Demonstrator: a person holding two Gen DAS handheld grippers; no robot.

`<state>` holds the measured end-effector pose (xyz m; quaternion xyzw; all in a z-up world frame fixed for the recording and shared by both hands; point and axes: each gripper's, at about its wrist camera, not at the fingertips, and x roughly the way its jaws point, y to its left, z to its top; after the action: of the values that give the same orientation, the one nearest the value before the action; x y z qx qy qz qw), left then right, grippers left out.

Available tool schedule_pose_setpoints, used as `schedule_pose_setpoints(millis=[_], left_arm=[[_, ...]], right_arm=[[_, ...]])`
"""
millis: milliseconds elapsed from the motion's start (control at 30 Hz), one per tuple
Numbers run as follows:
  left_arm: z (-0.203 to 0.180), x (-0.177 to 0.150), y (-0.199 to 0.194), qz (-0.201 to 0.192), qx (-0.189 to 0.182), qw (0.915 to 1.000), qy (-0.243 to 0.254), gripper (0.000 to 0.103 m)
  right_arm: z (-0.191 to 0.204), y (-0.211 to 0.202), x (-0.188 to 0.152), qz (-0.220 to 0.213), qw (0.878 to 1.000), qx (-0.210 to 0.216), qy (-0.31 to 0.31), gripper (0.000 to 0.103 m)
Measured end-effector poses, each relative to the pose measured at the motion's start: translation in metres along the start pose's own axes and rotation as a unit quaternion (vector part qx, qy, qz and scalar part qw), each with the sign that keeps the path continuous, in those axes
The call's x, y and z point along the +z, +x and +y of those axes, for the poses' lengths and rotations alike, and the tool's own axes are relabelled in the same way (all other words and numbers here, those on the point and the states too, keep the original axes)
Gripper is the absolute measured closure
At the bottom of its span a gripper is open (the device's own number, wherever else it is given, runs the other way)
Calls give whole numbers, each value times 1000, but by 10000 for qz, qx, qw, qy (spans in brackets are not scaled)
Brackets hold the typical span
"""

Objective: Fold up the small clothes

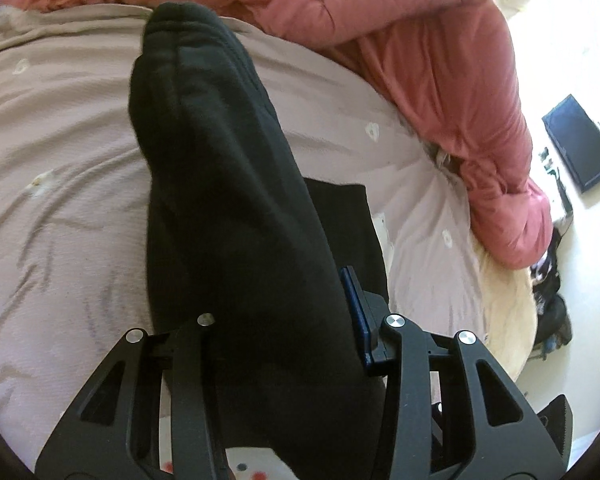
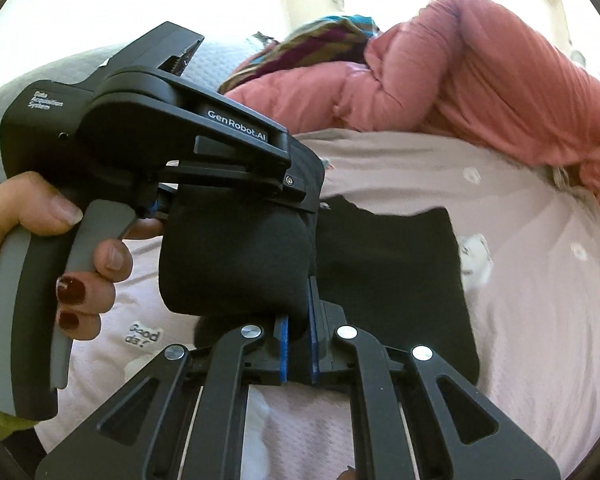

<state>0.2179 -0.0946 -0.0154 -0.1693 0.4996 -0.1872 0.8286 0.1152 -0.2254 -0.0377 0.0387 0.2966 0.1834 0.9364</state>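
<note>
Both grippers are clamped on 1 black garment [image 1: 228,184]. Low in the left wrist view, the left gripper [image 1: 284,320] has its 2 fingers pressed against a thick fold of the dark cloth; only the blue pad [image 1: 354,304] on the right side shows, the other being buried under fabric. From there the garment rises as a long padded ridge toward the upper middle of the frame, lifted off the bedding. A flat black panel [image 1: 352,216] of cloth lies on the sheet just right of that ridge.

At the bottom centre of the right wrist view, the right gripper [image 2: 298,344] has its blue pads [image 2: 282,354] nearly together, pinching a narrow bit of the same black cloth. Directly above, the left gripper [image 2: 296,196] grips the bulging fold from the left of the frame, held by a hand [image 2: 80,272] with dark red nails on its grey trigger.

Under everything spreads a pale pink sheet [image 1: 60,128] with small white motifs. A salmon quilt [image 2: 480,80] is bunched along the upper right. Beyond it, at the top centre, a striped multicoloured cloth [image 2: 320,44] shows.
</note>
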Motion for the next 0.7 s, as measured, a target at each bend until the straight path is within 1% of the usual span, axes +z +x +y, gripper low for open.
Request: schedule_pose_setpoints(millis=[100,167,200,233,267,300,333,400,433,500,567,600,633,667,700], left_arm=[[-11,-2,11,85,67,9998,154,71],[-18,-4,20,160,46,9996,224,70],[-19,-5,23,213,3,9995,247,67],[-21,-6,26,265,-120,9992,264,63],[-22,-6,27,297,-221,9990,266,51],[-22,-7,27,295,-380,9986,239,42],[-19,-7,22,195,-591,9979,156,40],[-12,-6,12,40,-764,9970,91,39],[-6,-6,5,-78,-718,9974,55,39],[5,-6,-4,-248,-559,9981,21,40],[22,-10,-13,-413,-180,9990,30,40],[29,-12,-13,-410,28,9991,47,40],[33,-14,-11,-400,144,9991,62,41],[37,-17,-10,-411,232,9989,77,41],[42,-21,-9,-394,282,9988,97,41]], right_arm=[[-11,1,-8,79,9999,-33,130,97],[-20,2,-14,196,9994,-39,287,97],[-24,3,-15,251,9990,-39,357,97],[-30,4,-17,322,9984,-27,465,97],[-34,5,-19,369,9978,-1,555,97],[-40,7,-21,427,9968,34,668,97],[-48,9,-24,537,9949,84,844,96],[-59,11,-29,649,9914,126,1131,94],[-66,11,-32,707,9888,147,1303,92],[-78,11,-36,798,9842,191,1567,85],[-86,6,-41,851,9797,284,1794,81],[-88,3,-41,857,9789,305,1830,78],[-90,-3,-41,851,9783,322,1862,78],[-90,-7,-40,833,9782,331,1872,75],[-91,-11,-39,802,9785,329,1870,68]])
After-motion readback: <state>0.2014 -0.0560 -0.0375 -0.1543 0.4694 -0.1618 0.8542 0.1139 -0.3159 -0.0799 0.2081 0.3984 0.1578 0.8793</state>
